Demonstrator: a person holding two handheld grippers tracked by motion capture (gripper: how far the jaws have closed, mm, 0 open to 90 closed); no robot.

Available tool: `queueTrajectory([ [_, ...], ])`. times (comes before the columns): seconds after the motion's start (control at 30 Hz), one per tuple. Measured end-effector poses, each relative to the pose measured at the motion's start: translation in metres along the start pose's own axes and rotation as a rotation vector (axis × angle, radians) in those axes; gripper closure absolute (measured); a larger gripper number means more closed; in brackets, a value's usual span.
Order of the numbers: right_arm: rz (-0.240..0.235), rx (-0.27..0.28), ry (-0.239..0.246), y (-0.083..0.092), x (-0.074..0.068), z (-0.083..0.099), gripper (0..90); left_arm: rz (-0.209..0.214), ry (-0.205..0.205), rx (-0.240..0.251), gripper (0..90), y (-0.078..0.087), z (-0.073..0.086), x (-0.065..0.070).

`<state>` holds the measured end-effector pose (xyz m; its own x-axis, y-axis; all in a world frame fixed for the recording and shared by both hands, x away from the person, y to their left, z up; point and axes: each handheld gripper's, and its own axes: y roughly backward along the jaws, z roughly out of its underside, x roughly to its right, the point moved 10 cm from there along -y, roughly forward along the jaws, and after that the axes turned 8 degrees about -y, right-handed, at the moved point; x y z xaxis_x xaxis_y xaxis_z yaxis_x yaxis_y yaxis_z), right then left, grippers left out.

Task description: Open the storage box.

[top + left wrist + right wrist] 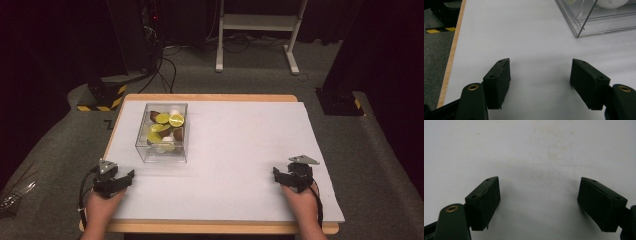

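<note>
The clear box [162, 133] of fruit sits far-left on the worktop [240, 150], just beyond the left tongs [127, 176]. The right tongs [275, 172] lie well apart. Both gape empty.

Overhead forward-down view; two close, low claw-mounted views; shared white tabletop [240, 150]

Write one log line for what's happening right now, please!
left hand-held gripper: open, empty | right hand-held gripper: open, empty | clear box: holds lime slices, untouched
</note>
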<state>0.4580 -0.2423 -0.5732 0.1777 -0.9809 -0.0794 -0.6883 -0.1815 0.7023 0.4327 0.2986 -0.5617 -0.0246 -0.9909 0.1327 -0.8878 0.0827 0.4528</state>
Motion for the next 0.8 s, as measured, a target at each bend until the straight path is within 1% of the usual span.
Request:
queueTrajectory([
  [0.03,0.001,0.002,0.001,0.0,0.0,0.0,18.3,-0.004,-0.002,0.006,33.7,0.0,-0.001,0.0],
  [0.07,0.001,0.001,0.001,0.0,0.0,0.0,18.4,-0.004,0.012,0.011,33.7,0.0,-0.002,0.001],
  [0.1,0.001,0.001,0.001,0.0,0.0,0.0,18.4,0.003,0.004,0.002,33.8,0.002,-0.001,0.001],
  [0.13,0.001,0.001,0.001,0.0,0.0,0.0,18.4,0.012,0.006,0.025,33.8,0.007,-0.005,0.005],
  [0.2,0.001,0.001,0.001,0.0,0.0,0.0,18.4,0.015,-0.001,0.029,33.8,0.01,-0.007,0.007],
  [0.23,0.002,0.001,0.001,0.0,0.0,0.0,18.4,0.02,0.007,0.048,33.8,0.012,-0.01,0.01],
  [0.4,0.002,0.001,0.002,0.0,0.0,0.0,18.4,0.041,0.005,0.078,33.7,0.02,-0.017,0.023],
  [0.43,0.002,0.001,0.002,0.0,0.0,0.0,18.4,0.041,0.005,0.078,33.7,0.02,-0.017,0.023],
  [0.47,0.002,0.002,0.004,0.0,0.0,0.0,18.4,0.048,-0.001,0.072,33.7,0.021,-0.017,0.026],
  [0.53,0.003,0.002,0.006,0.0,0.0,0.0,18.4,0.057,-0.012,0.075,33.6,0.022,-0.018,0.031],
  [0.57,0.003,0.001,0.002,0.0,0.0,0.0,18.4,0.061,-0.004,0.079,33.5,0.022,-0.018,0.034],
  [0.6,0.002,0.001,0.002,0.0,0.0,0.0,18.4,0.067,-0.016,0.08,33.3,0.022,-0.019,0.037],
  [0.63,0.003,0.004,0.009,0.0,0.0,0.0,18.5,0.07,-0.015,0.085,33.2,0.023,-0.02,0.039],
  [0.67,0.003,0.004,0.009,0.0,0.0,0.0,18.5,0.073,-0.023,0.082,33.2,0.025,-0.02,0.041],
  [0.7,0.003,0.003,0.009,0.0,0.0,0.0,18.5,0.079,-0.017,0.09,33.1,0.026,-0.021,0.044],
  [0.77,0.003,0.004,0.008,0.0,0.0,0.0,18.5,0.093,-0.026,0.094,32.9,0.029,-0.022,0.048],
  [0.8,0.003,0.004,0.008,0.0,0.0,0.0,18.5,0.1,-0.021,0.101,32.7,0.03,-0.023,0.053],
])
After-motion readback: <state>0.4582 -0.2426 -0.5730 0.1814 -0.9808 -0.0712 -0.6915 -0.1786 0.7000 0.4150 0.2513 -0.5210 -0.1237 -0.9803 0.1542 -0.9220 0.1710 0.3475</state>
